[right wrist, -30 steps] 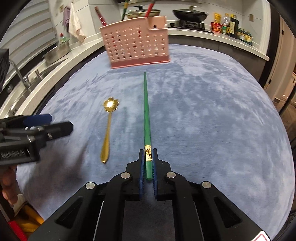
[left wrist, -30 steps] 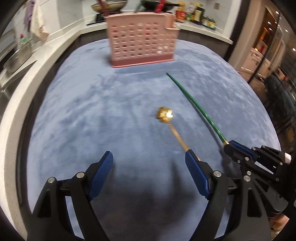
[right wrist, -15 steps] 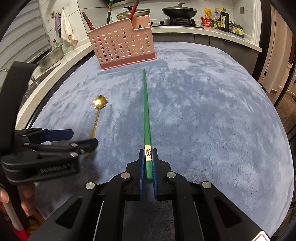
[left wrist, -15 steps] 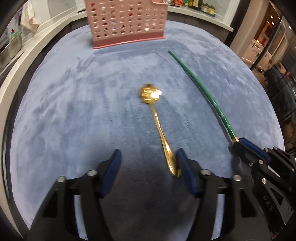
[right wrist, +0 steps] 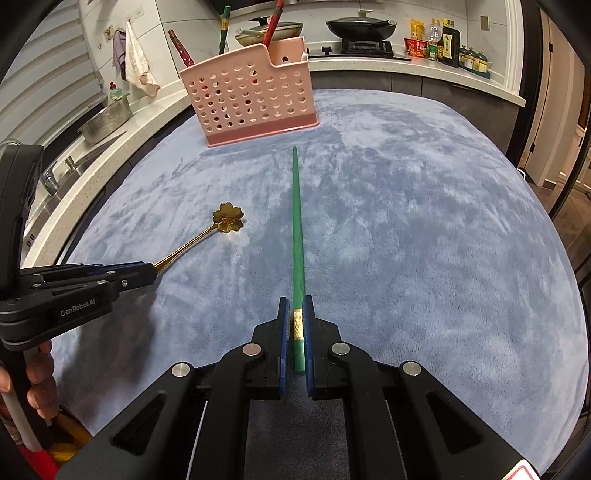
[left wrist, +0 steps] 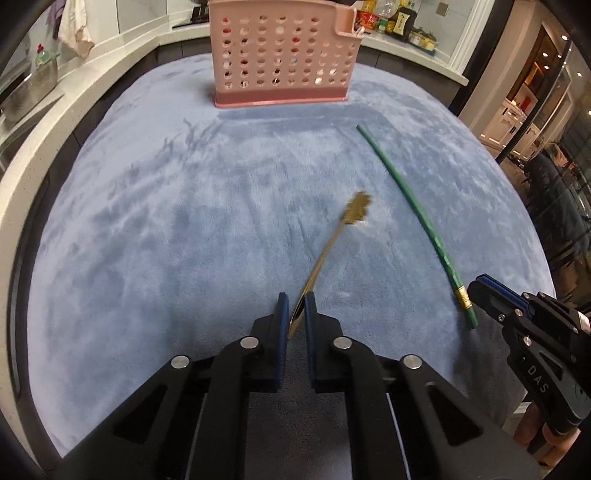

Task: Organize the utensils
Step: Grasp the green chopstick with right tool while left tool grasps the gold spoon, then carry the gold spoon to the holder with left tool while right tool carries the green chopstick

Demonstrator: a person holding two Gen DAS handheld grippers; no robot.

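My left gripper (left wrist: 294, 300) is shut on the handle of a gold spoon (left wrist: 334, 242) with a flower-shaped bowl, which tilts up to the right above the blue mat. From the right wrist view the spoon (right wrist: 225, 223) sticks out of the left gripper (right wrist: 149, 273). My right gripper (right wrist: 294, 306) is shut on the gold-banded end of a green chopstick (right wrist: 296, 225) that points at the pink perforated utensil basket (right wrist: 251, 99). The chopstick (left wrist: 413, 201) and right gripper (left wrist: 480, 291) also show in the left wrist view. The basket (left wrist: 280, 55) stands at the mat's far edge.
The blue plush mat (right wrist: 406, 221) covers the counter. Red and green chopsticks (right wrist: 273, 22) stand in the basket. A steel colander (right wrist: 105, 120) and sink lie left, a wok (right wrist: 358, 27) and sauce bottles (right wrist: 443, 42) behind.
My left gripper went from open around the spoon's handle to shut on it, and the spoon is lifted and swung to the right. My right gripper keeps holding the chopstick.
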